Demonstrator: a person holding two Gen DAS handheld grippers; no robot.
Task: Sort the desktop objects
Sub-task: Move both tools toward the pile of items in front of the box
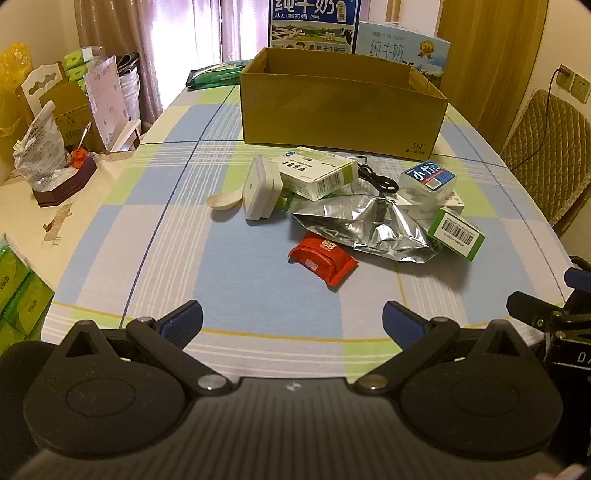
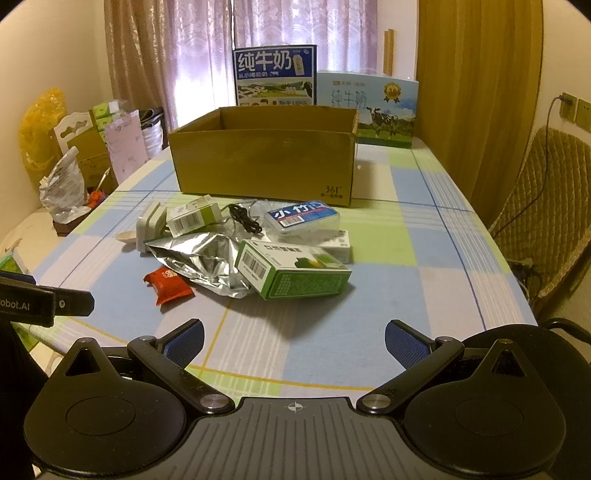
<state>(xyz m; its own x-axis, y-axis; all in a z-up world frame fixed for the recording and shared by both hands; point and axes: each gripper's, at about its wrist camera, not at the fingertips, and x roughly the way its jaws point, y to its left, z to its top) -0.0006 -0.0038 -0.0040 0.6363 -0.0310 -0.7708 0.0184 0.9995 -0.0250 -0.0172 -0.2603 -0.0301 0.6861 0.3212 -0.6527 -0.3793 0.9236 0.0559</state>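
Clutter before cardboard box (image 2: pixel 264 166): red packet (image 1: pixel 322 260) nearest, ahead of left tool (image 1: pixel 291 321), long axis diagonal; right tool (image 2: pixel 293 341) farther; both tools spread apart, empty.

A lived-in home dining room: a checked tablecloth (image 2: pixel 424 236) covers the table, curtains (image 2: pixel 295 33) hang over the window, a padded chair (image 2: pixel 546 221) stands beside it, milk cartons (image 2: pixel 275 75) behind.
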